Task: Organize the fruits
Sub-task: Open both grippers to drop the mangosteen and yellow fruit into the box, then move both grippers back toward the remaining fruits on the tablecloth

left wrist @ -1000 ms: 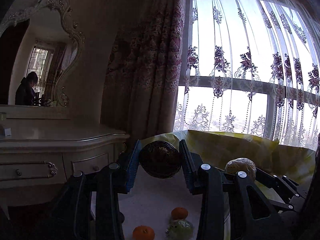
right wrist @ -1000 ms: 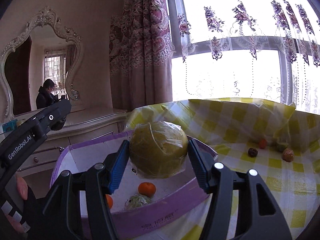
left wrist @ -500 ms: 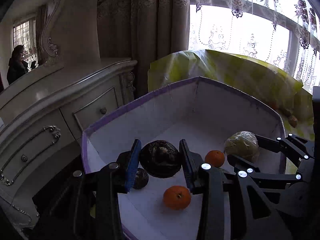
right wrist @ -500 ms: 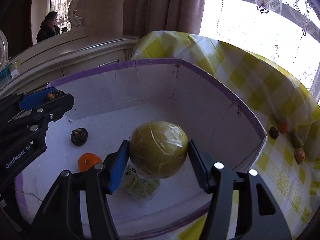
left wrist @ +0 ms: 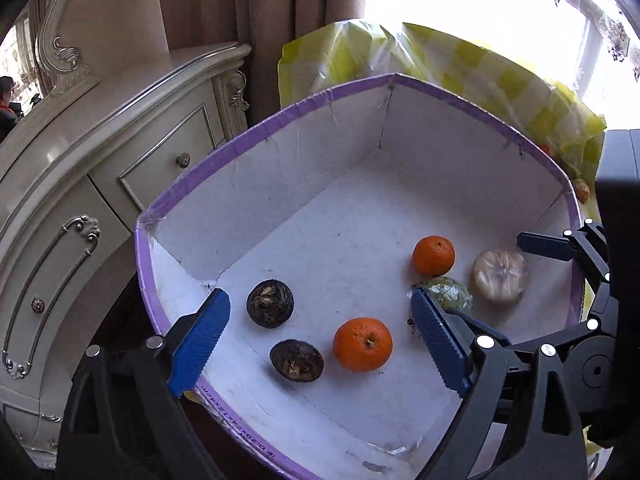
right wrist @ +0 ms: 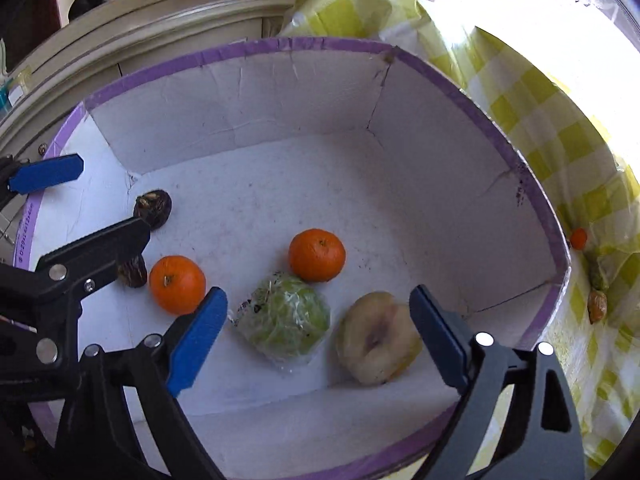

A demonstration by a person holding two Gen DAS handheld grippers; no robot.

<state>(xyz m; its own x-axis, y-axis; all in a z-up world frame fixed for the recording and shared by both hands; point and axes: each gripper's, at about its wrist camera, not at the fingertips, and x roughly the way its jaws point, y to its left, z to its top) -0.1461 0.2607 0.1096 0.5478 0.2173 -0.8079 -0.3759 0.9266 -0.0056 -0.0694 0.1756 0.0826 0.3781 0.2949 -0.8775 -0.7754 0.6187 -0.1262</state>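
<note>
A white box with a purple rim [left wrist: 256, 136] [right wrist: 280, 45] holds the fruit. In the left wrist view my left gripper [left wrist: 320, 344] is open and empty above two dark round fruits [left wrist: 270, 303] [left wrist: 297, 361] and an orange [left wrist: 363, 345]. A second orange [left wrist: 433, 255], a plastic-wrapped green fruit [left wrist: 450, 293] and a wrapped pale pear [left wrist: 501, 277] lie to the right. In the right wrist view my right gripper [right wrist: 316, 336] is open and empty above the green fruit [right wrist: 286, 318] and the pear [right wrist: 378, 338].
The box stands on a yellow checked cloth [right wrist: 532, 92]. A few small fruits [right wrist: 578, 238] [right wrist: 597, 306] lie on the cloth outside the box's right wall. A cream dresser [left wrist: 100, 160] stands to the left, curtains and a bright window behind.
Both grippers dropped over the box and opened. The left let go of its dark fruit and the right let go of the wrapped pear; both now lie on the box floor.
</note>
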